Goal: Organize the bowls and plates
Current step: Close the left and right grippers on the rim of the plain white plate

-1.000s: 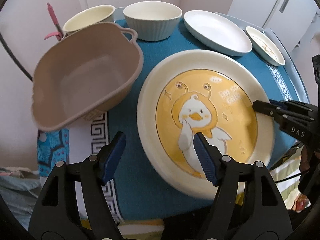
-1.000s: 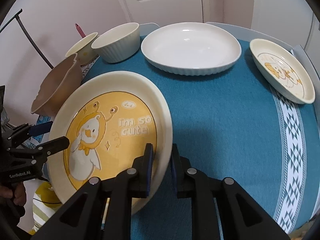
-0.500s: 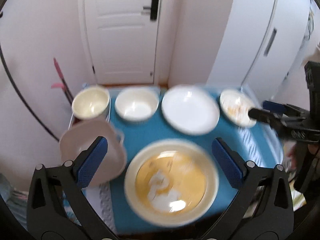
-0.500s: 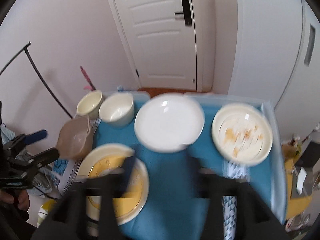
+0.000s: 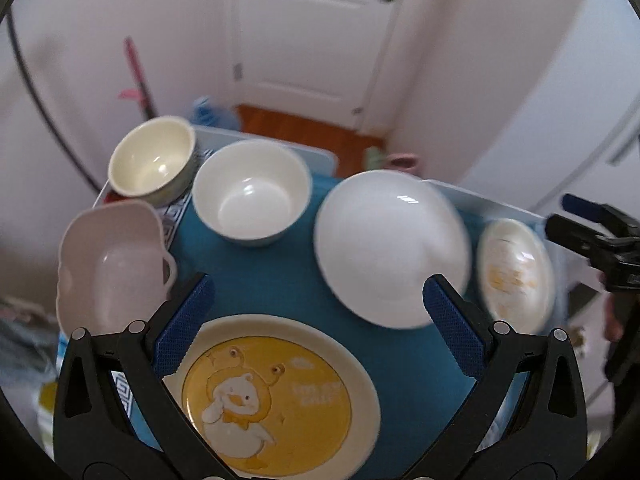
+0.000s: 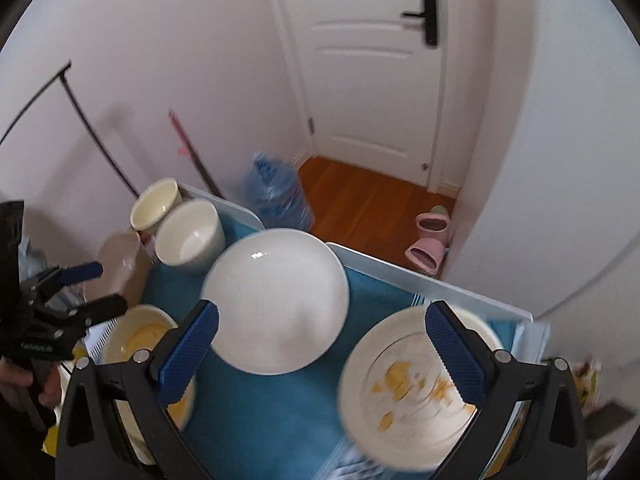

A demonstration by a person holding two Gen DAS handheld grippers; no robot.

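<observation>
The large cream plate with a yellow duck print (image 5: 276, 404) lies flat on the blue cloth (image 5: 272, 280) at the near edge of the bench, directly below the left claw (image 5: 318, 332), whose blue-padded fingers (image 5: 182, 330) stand wide apart over it and hold nothing. Beyond it, toward the right, sits the plain white plate (image 5: 390, 246), and just right of that, close to its rim, the smaller cream plate with yellow marks (image 5: 516, 272), which is blurred. At the far left of the cloth a white ribbed bowl (image 5: 252, 192) stands upright, with a cream bowl (image 5: 152, 160) just behind and left of it; whether the two touch cannot be told. A pinkish-beige handled basin (image 5: 108, 268) sits at the bench's left edge, near the duck plate. In the right wrist view the right claw (image 6: 322, 344) hangs above the bench with its jaws also spread wide and empty, the white plate and the smaller cream plate showing between and below them. Behind the bench are a white door (image 6: 372, 60), wood floor (image 6: 360, 204), a blue plastic bag (image 6: 276, 192) and pink slippers (image 6: 428, 244).
</observation>
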